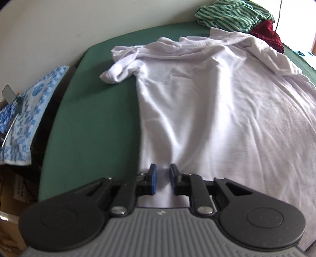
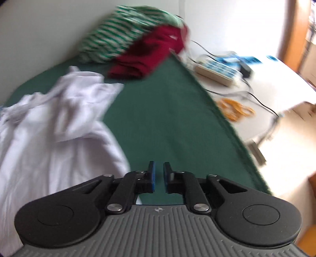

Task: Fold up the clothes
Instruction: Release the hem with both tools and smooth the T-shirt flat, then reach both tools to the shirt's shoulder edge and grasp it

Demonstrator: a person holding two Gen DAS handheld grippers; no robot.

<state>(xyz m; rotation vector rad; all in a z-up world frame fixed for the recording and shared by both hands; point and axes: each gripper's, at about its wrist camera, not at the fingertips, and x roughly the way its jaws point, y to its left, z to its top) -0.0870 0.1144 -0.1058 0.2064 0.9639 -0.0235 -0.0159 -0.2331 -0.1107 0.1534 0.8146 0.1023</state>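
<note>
Currently a white T-shirt [image 1: 207, 102] is spread mostly flat on the green-covered bench [image 1: 94, 122], collar end far, hem end near; the far sleeves are seen bunched and the body is wrinkled. It is not folded as it lies.

Left hand-held gripper [image 1: 163, 179]: pads are held slightly apart, with white fabric seen in the gap at the near hem, by the shirt's left edge. Whether the cloth is pinched or only lies beneath cannot be told.

Right hand-held gripper [image 2: 158, 177]: pads slightly apart, nothing between them, over bare green cover. The shirt's right edge [image 2: 110, 154] lies just beside it, to its left. This view is blurred by motion.

Judgement: if a fold is to be made, both hem corners should be gripped at matching positions, only the intended layers taken, and the wrinkles and the crumpled sleeve [image 1: 118, 71] smoothed flat beforehand, or the crease will come out skewed.

A striped green garment [image 1: 233, 15] and a dark red garment [image 1: 268, 33] are piled at the far right corner, touching the shirt's shoulder.
</note>
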